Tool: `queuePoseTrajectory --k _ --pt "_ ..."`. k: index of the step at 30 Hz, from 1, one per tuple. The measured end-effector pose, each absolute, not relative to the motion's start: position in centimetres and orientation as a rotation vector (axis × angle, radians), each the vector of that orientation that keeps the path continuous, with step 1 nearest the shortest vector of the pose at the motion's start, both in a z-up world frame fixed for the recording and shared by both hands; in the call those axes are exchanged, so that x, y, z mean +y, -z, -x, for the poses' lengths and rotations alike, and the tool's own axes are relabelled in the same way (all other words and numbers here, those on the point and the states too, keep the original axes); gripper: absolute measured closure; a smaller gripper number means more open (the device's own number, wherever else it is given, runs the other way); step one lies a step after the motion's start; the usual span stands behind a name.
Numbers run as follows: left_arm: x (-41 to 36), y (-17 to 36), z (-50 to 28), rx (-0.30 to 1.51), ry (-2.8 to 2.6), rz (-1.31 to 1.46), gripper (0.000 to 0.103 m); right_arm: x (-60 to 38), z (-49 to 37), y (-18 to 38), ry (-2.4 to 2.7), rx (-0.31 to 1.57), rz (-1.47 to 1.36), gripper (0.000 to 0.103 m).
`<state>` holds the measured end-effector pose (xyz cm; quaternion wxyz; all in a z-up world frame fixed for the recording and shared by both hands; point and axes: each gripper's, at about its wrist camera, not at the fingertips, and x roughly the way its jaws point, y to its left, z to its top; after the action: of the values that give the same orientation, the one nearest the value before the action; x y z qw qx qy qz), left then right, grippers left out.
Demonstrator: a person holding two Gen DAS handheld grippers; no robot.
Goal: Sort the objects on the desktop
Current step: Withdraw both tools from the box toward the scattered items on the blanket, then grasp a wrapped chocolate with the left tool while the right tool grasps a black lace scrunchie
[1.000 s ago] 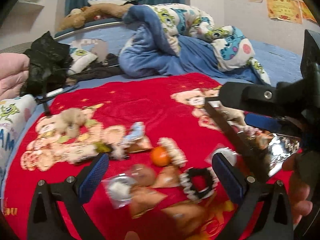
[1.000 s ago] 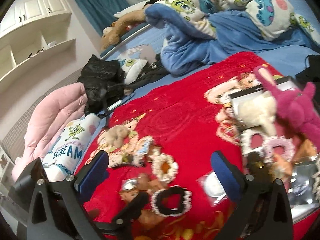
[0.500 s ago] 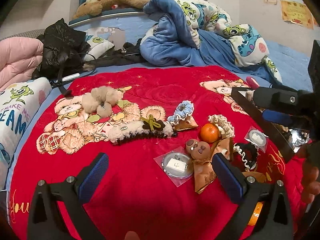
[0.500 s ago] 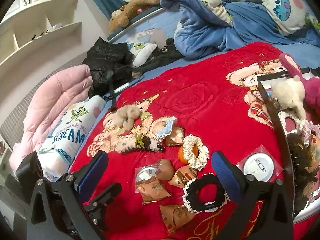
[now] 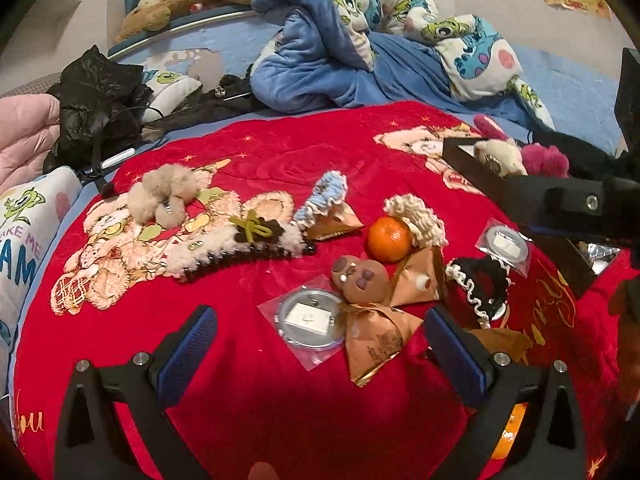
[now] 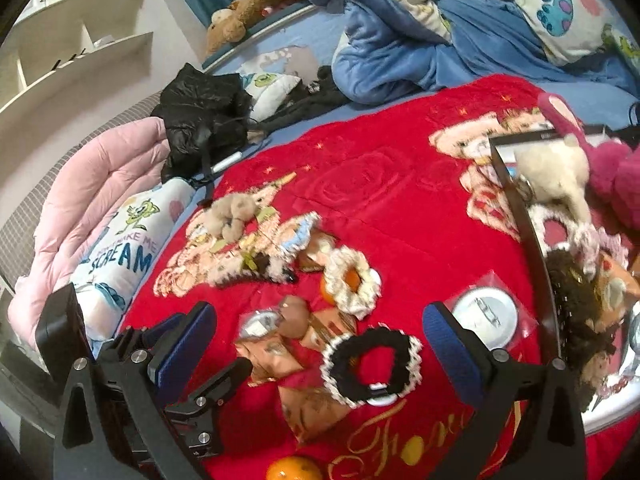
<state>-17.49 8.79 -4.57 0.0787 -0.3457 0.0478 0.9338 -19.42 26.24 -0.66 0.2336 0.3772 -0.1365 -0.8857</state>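
Both grippers, left and right, hover empty, fingers spread wide over the scrunchie, scouting a pick for the box.

Blanket: bright red, cream-and-pink teddy-bear print, gold script lettering. Tangerine: orange. Scrunchie: black, white frilled edge. Second scrunchie: cream. Third scrunchie: pale blue. Triangular packets: tan-gold foil. Bear-face toy: brown, darker brown patches. Hair claw: dark brown, cream fleece, olive bow. Plush: magenta. Gripper pads: blue on black frame. Comforter: blue, white with green monster print. Jacket: black. Quilt: pink.
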Motion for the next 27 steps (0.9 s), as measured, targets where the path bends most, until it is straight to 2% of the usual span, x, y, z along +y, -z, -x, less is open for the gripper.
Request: queuePoseTrajectory --k 18,27 --pt "9.3 6.9 19.4 0.136 -2.779 1.197 0.000 26.8 20.3 4.7 2.425 -0.361 -1.246 0.000" --pt "10.9 7.8 20.0 0.337 -2.835 1.244 0.000 27.0 20.7 5.6 2.434 -0.348 -1.303 0.000"
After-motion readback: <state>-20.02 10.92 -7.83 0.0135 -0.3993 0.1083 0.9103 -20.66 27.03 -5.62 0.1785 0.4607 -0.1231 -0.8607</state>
